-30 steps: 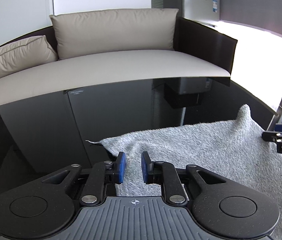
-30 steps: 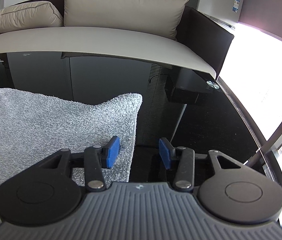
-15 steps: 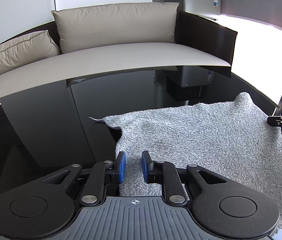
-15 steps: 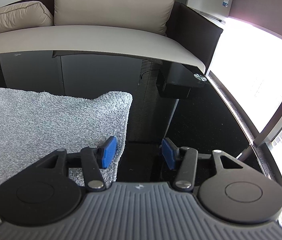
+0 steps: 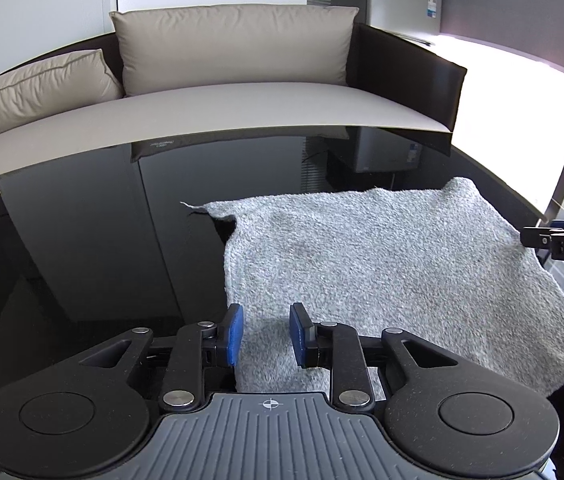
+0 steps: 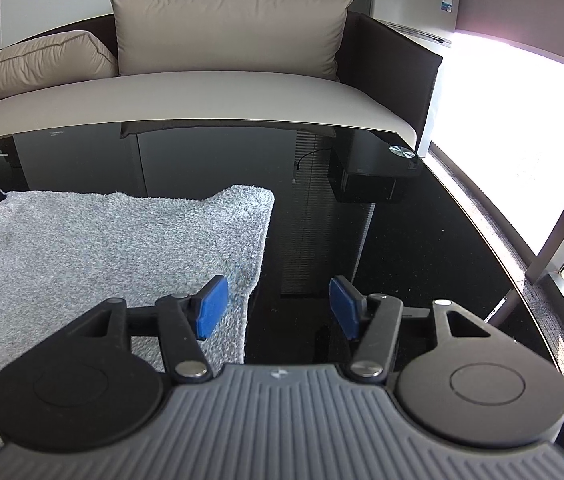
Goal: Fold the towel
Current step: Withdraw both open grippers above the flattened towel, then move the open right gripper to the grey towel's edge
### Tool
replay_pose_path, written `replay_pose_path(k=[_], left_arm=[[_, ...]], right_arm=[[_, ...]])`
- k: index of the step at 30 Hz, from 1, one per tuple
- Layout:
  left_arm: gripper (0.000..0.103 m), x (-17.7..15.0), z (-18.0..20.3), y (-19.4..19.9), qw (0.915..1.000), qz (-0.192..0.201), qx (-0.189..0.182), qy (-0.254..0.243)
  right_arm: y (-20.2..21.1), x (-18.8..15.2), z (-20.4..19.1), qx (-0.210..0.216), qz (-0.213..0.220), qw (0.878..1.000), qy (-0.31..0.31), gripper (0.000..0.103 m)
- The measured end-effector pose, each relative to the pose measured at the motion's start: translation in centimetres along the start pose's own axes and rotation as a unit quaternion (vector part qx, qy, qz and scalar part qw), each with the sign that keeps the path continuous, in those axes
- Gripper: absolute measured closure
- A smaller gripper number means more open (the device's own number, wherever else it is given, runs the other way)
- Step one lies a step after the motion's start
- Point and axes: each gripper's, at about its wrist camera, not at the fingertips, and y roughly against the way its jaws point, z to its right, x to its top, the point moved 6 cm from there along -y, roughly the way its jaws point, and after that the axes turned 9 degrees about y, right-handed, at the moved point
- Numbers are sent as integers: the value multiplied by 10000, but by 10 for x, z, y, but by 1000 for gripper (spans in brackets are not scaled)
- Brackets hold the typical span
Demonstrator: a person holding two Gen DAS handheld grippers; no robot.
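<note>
Black, glossy glass forms the top of the table [image 5: 82, 264], which mirrors the room and carries the task's thing. Behind its far edge stands a beige upholstered sofa [image 5: 242, 104] with dark side panels and two matching cushions; a silver compact refrigerator [image 5: 401, 0] stands past its right end. The grey terry-cloth towel [image 5: 381, 272] lies spread flat on the table, a loose thread at its far left corner. The left tongs [image 5: 265, 335], black with blue pads, hang above the towel's near left edge; their jaws are opening, with towel beneath the narrow gap but the pads not pressing on it. The right tongs [image 6: 278, 306] stand over the towel's right edge [image 6: 258, 264], jaws opening wide, the left pad above cloth, the right pad above bare glass, gripping nothing.
</note>
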Motion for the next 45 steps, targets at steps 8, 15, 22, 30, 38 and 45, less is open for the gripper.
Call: replay_pose_path(k=[8, 15, 22, 30, 38, 45], left_arm=[[80, -23, 6, 22, 9999, 11, 13, -105], [80, -33, 3, 35, 10000, 93, 36, -9], [67, -35, -6, 53, 9993, 201, -14, 319], [31, -42, -9, 73, 9983, 279, -84, 501], [3, -49, -8, 84, 9979, 340, -44, 543], [1, -54, -7, 88, 9980, 318, -75, 547]], right_arm=[[26, -21, -13, 38, -131, 9994, 309, 44], [33, -32, -17, -54, -125, 9991, 400, 44], [54, -39, 6, -49, 113, 9995, -296, 44], [75, -59, 15, 208, 42, 9957, -898, 43], [93, -78, 14, 251, -44, 9932, -1132, 38], [102, -86, 8, 476, -54, 9919, -1177, 38]])
